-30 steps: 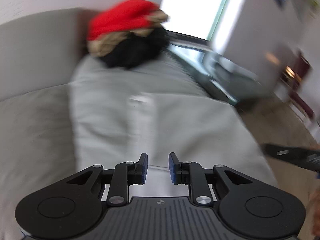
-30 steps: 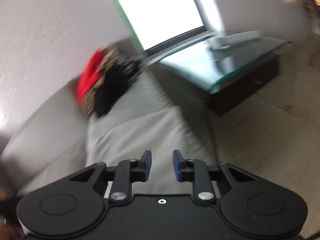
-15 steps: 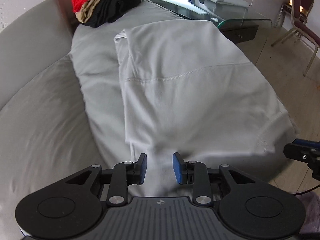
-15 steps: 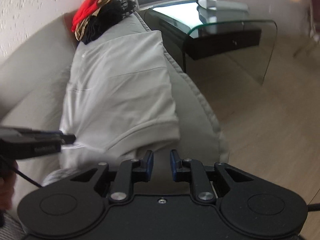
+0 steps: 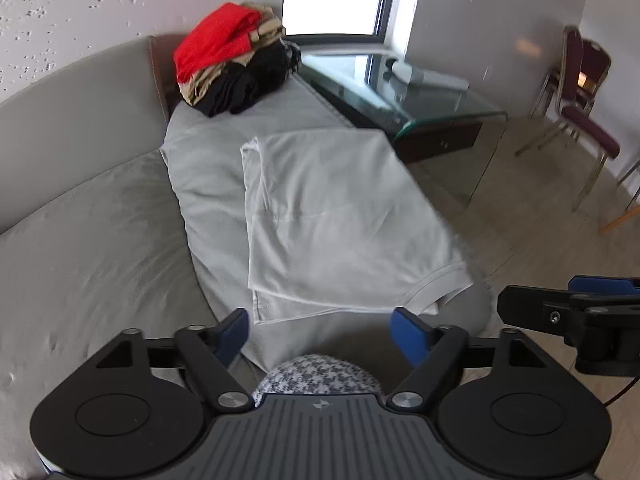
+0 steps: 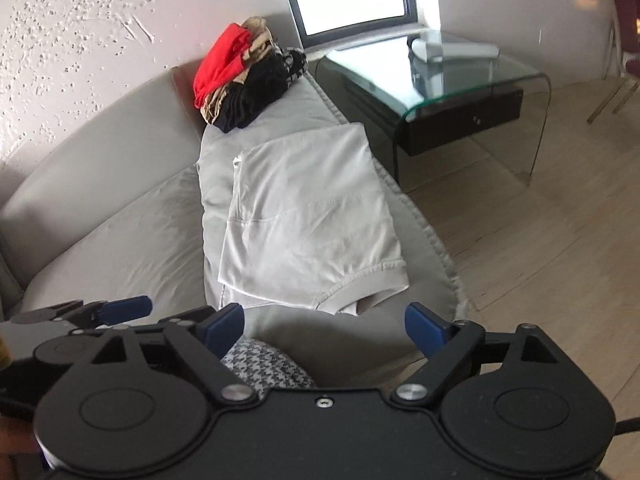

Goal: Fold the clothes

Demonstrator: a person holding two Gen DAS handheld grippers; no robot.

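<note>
Both grippers, left (image 5: 320,326) and right (image 6: 324,326), now pulled back with jaws spread wide, empty. Folded pale grey cotton t-shirt (image 5: 336,220) lies released on grey sofa cushion (image 5: 208,168). Fold step looks done; next likely fetch from red-black clothes pile (image 5: 234,60).

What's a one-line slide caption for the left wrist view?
Open left hand-held gripper hovers before a folded white shirt on the grey sofa; clothes pile behind.
</note>
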